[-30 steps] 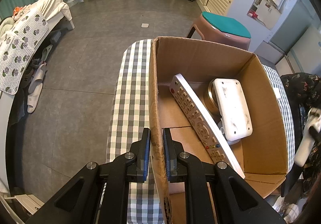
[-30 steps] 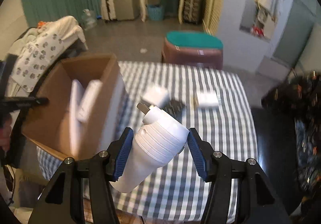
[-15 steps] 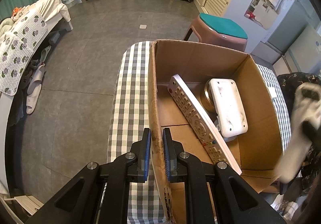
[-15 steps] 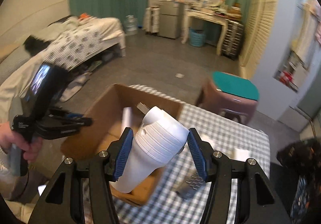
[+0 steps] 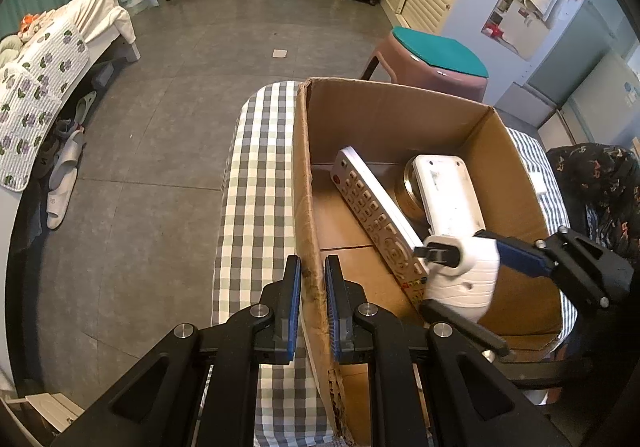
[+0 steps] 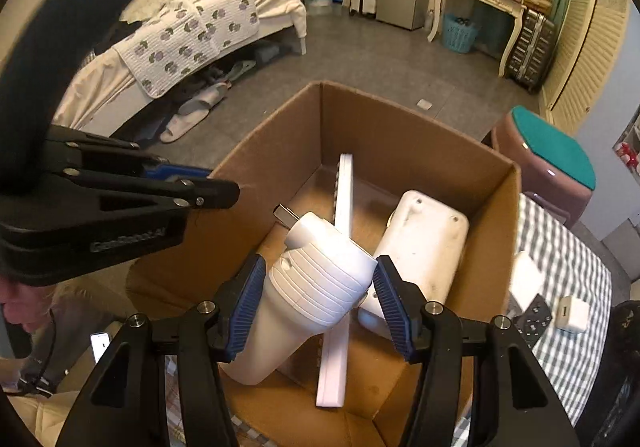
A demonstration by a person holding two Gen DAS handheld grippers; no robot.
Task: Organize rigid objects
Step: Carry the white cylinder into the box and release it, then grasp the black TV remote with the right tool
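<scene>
A cardboard box stands on a checked table. My left gripper is shut on the box's left wall; it also shows in the right wrist view. My right gripper is shut on a white ribbed plug-like device and holds it inside the box, above a white remote. The device and right gripper also show in the left wrist view. A white flat gadget lies on a round gold tin.
On the checked tablecloth right of the box lie a white charger cube, a dark remote and a white block. A teal-topped stool stands behind the table. A bed is at left.
My right gripper has carried the white device from over the table to inside the box above the remote. My left gripper has stayed clamped on the box wall.
</scene>
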